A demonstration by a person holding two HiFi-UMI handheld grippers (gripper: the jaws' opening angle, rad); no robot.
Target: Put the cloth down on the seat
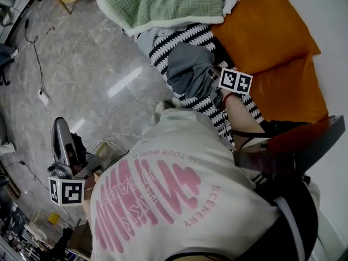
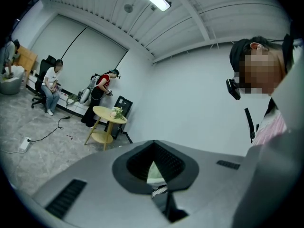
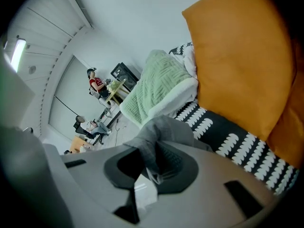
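A grey cloth (image 1: 186,72) hangs bunched over the black-and-white patterned seat (image 1: 179,39). My right gripper (image 1: 211,76) is shut on its upper edge. In the right gripper view the cloth (image 3: 164,129) runs from between the jaws of the right gripper (image 3: 154,167) out toward the seat (image 3: 232,139); whether its lower end touches the seat cannot be told. My left gripper (image 1: 62,141) is low at the left over the floor, well away from the seat. It points up into the room, and the left gripper (image 2: 154,172) looks shut with nothing in it.
Two orange cushions (image 1: 261,29) lean along the back of the seat. A green blanket (image 1: 163,1) lies on the seat's far end. A cable and power strip (image 1: 43,98) lie on the tiled floor. A round yellow table (image 2: 110,114) and several people (image 2: 51,82) are further off.
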